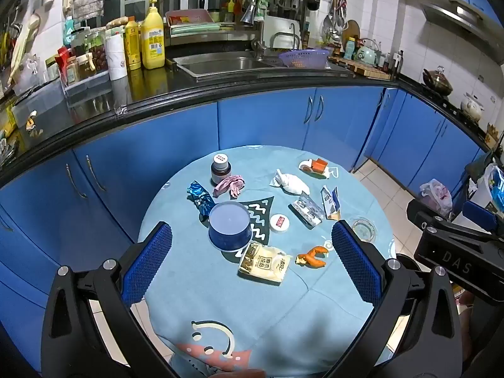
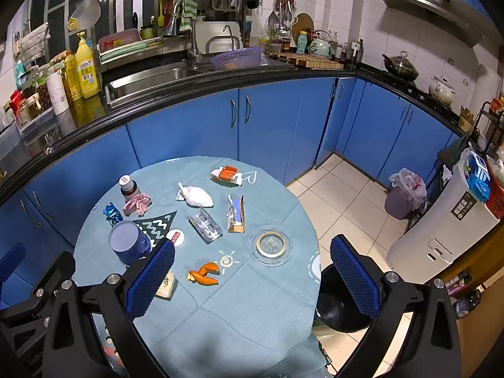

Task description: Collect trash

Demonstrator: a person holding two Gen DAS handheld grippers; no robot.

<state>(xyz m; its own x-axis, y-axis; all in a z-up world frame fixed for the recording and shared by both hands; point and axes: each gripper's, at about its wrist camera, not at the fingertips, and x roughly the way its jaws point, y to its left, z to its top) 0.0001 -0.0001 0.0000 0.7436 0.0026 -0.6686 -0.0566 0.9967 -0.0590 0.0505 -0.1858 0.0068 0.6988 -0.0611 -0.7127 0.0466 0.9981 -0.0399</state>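
A round table with a blue cloth [image 1: 252, 308] [image 2: 252, 299] holds scattered litter: a cream snack packet [image 1: 264, 263], orange peel [image 1: 312, 256] [image 2: 204, 274], a blue foil wrapper [image 1: 200, 198] [image 2: 112, 214], a pink crumpled wrapper [image 1: 229, 186] [image 2: 137, 204], a white tied bag [image 1: 290, 182] [image 2: 196, 197], a clear blister pack [image 1: 306, 210] [image 2: 206, 224] and a torn blue-white sachet [image 1: 330, 203] [image 2: 236, 214]. My left gripper [image 1: 252, 258] hangs open above the near side. My right gripper [image 2: 252, 278] is open too, over the table's right edge. A black bin [image 2: 341, 299] stands on the floor beside the table.
An upturned blue bowl [image 1: 229, 228] [image 2: 129, 241], a brown bottle [image 1: 220, 170] [image 2: 128, 187], a small white lid [image 1: 279, 223], a glass ashtray [image 1: 362, 228] [image 2: 271, 245] and an orange-white pack [image 1: 318, 167] [image 2: 227, 174] also sit on the table. Blue cabinets [image 2: 267, 119] ring the room. A lined purple bin [image 2: 404, 195] stands at the right.
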